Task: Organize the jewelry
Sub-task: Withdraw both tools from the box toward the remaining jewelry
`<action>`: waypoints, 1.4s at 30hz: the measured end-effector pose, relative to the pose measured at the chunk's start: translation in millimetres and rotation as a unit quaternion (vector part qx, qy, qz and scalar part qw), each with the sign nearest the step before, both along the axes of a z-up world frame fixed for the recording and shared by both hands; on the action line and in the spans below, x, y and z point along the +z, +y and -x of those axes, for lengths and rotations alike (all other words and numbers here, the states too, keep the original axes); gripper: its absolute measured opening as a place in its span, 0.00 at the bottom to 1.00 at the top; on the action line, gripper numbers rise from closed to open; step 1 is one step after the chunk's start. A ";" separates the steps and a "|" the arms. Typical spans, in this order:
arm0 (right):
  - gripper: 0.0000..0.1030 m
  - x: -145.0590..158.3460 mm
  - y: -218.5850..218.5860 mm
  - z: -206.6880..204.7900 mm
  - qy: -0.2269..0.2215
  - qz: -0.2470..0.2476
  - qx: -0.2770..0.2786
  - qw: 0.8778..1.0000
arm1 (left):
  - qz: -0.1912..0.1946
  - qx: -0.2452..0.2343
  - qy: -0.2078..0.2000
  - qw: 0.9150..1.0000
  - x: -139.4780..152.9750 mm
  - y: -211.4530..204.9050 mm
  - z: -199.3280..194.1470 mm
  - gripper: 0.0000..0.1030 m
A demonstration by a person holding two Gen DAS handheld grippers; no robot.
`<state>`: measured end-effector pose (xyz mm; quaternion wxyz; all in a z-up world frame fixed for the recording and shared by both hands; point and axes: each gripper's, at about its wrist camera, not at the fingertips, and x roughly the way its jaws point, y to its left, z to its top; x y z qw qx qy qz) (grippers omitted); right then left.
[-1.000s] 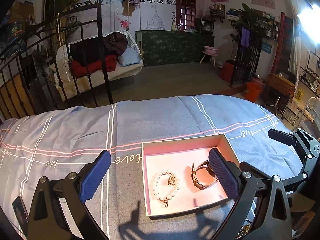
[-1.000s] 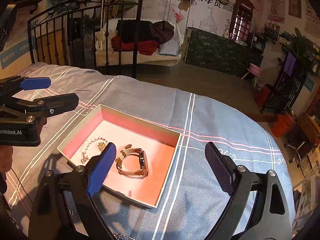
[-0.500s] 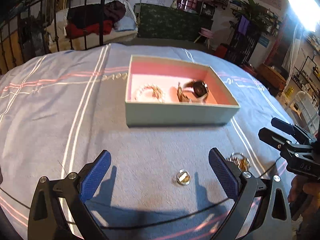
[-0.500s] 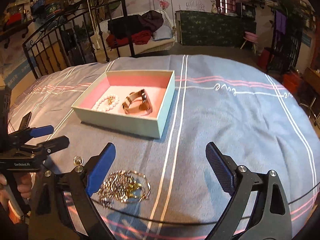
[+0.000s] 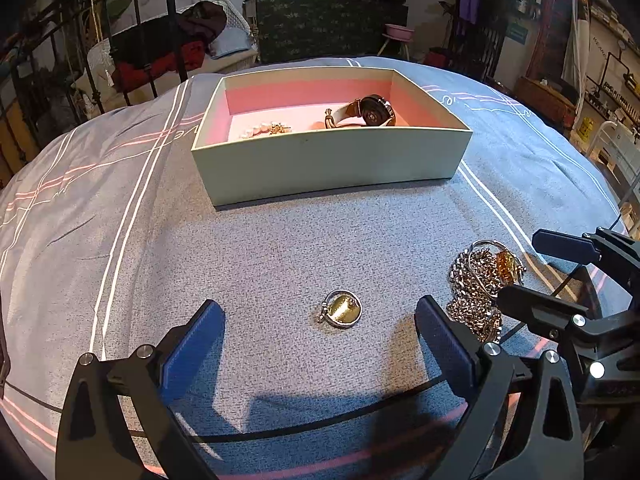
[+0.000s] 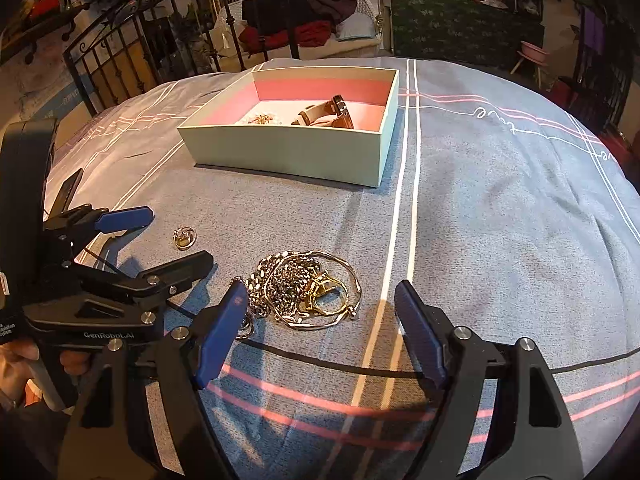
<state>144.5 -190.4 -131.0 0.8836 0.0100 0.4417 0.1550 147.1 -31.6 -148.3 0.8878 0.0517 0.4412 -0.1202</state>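
A pale green box with a pink lining sits on the bedspread and holds a watch and a pearl bracelet. A small gold ring lies in front of my left gripper, whose jaws stand wide and empty. A tangle of gold chains and bangles lies between the fingers of my right gripper. Its jaws are closing, and the pads do not press the pile.
The grey-blue striped bedspread covers the whole work surface. A black iron bed rail stands behind at the left. A hand holds the left gripper's handle at the lower left of the right wrist view.
Both grippers came down and back from over the box toward the near cloth. The ring and the chain pile now sit close in front of them. The right jaws have narrowed.
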 end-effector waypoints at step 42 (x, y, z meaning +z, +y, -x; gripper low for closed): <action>0.80 -7.7 15.8 -2.4 0.010 0.028 0.009 1.000 | 0.014 -0.060 -0.035 0.997 7.1 -7.1 7.0 0.07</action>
